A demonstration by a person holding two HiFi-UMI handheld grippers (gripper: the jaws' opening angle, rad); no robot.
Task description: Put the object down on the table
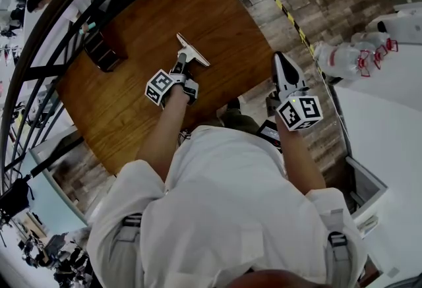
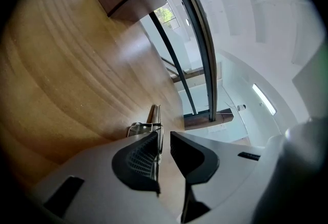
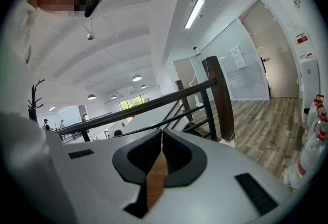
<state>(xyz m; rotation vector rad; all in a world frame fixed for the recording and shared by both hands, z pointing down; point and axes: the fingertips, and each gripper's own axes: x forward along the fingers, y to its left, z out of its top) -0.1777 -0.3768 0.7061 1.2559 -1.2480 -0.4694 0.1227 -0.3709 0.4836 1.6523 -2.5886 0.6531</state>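
The small wooden box stood at the far side of the bench. Its compartments were too dark to show what they held. The metal tool appeared to rest flat on the bench, its thin handle running back between the jaws of the left claw. That claw was released: the handle sat against one pad, with bare wood showing between it and the other. The right claw hung past the bench edge over the floor, clenched (tips touching). In the left gripper view the jaws hid much of the tool.
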